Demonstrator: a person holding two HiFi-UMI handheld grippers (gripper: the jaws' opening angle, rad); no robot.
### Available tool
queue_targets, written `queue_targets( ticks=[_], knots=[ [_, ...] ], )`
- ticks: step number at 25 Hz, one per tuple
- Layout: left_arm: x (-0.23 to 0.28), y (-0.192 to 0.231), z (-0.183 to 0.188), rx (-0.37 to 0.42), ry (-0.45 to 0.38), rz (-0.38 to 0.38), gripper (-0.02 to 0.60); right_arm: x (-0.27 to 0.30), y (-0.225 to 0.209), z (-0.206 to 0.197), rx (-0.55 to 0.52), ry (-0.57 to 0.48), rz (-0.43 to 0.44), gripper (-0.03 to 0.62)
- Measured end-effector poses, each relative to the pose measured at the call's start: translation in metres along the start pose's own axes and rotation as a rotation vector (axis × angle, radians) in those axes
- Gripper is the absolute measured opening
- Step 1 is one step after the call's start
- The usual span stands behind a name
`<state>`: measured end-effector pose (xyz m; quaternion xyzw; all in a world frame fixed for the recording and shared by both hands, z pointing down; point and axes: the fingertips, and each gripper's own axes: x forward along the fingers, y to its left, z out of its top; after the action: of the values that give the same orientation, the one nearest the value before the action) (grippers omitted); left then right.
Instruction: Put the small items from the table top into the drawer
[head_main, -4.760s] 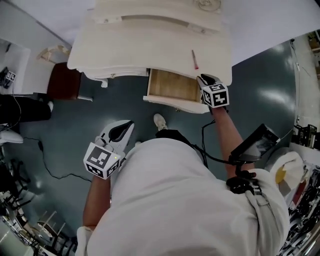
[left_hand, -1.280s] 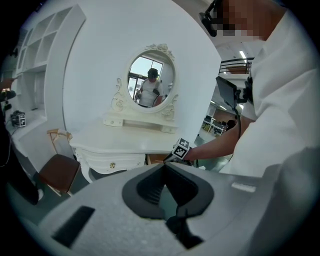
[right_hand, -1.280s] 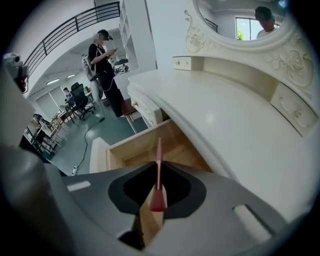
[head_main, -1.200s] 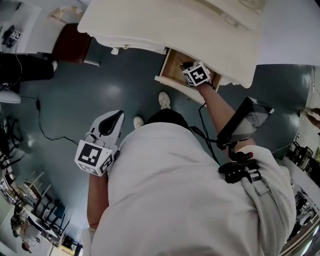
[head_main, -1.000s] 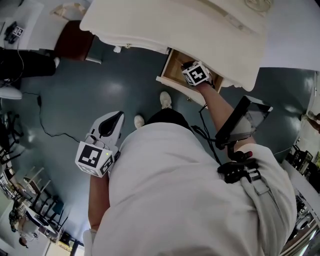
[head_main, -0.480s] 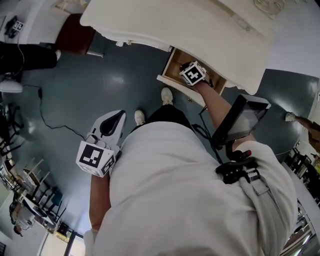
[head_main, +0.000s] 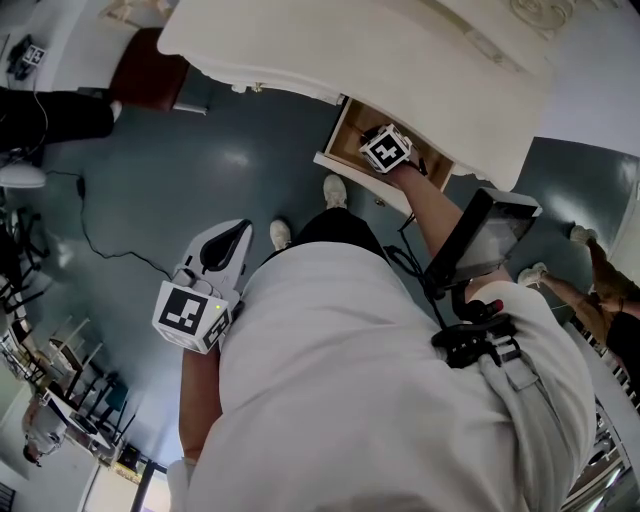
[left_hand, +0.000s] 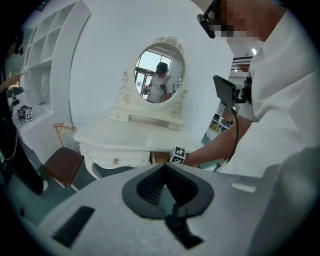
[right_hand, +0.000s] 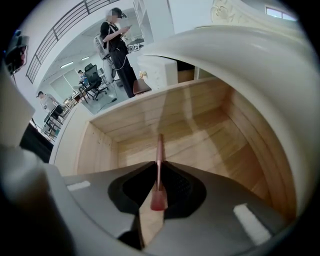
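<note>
A thin pink stick (right_hand: 159, 171) lies lengthwise between the jaws of the right gripper (right_hand: 158, 163). Its broader pink end sits back in the hollow behind the tips and its slim shaft reaches out past them. The jaws stand narrow and have just been opening a little, but the pads meet the stick on both sides, so the gripper holds it. Directly ahead of the tips, and below them, is the open wooden drawer (right_hand: 215, 142). Its pale plank floor fills the space beyond the jaws, with one side wall to each side of the gripper. The stick hangs above that floor, and whether its far tip touches the wood cannot be told. Over the gripper curves the white edge of the dressing table (head_main: 400, 50), from which the drawer is pulled out. In the head view this gripper's marker cube sits inside the drawer opening, with the person's forearm running back from it. The left gripper (left_hand: 164, 164) is held well apart from the table, low at the person's side above the blue-grey floor (head_main: 200, 170). Its jaws are together and nothing is between them. Far ahead of its tips stand the table's oval mirror (left_hand: 160, 75) and, off to the left, a chair with a brown seat (left_hand: 62, 162).
</note>
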<state>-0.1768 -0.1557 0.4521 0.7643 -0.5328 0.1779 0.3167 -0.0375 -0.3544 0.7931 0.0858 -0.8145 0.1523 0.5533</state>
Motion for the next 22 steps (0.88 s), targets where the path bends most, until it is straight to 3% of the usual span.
queue_targets(
  ticks=[9,22],
  knots=[
    [0.0,0.005,0.002,0.021,-0.013,-0.021,0.002,-0.003,-0.001,-0.001,0.026,-0.013,-0.007,0.069],
    [-0.025,0.007,-0.002,0.091,-0.054,-0.11,0.002,-0.056,0.018,0.012,0.055,-0.093,-0.083,0.002]
  ],
)
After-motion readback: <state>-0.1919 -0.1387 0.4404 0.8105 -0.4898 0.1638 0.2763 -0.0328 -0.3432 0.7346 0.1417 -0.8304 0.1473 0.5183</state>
